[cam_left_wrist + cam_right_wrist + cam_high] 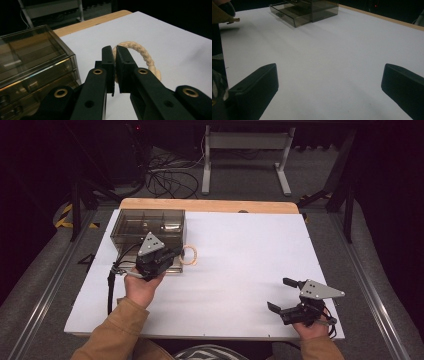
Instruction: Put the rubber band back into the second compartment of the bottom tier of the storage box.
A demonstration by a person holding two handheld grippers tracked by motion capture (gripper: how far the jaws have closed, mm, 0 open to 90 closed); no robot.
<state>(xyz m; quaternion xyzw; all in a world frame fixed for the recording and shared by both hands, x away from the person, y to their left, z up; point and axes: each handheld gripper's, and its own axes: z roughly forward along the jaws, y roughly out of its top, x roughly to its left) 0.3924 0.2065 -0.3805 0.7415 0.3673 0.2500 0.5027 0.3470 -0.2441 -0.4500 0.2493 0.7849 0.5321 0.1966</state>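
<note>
Black jaws of the left gripper (115,65), at centre frame in the left gripper view, pinch a cream-coloured twisted rope ring (143,56) held above the white table sheet (180,50). At left stands a smoky transparent plastic drawer box (30,60). In the high view, lower right of frame, the right gripper (282,295) rests with jaws spread wide, holding nothing.
</note>
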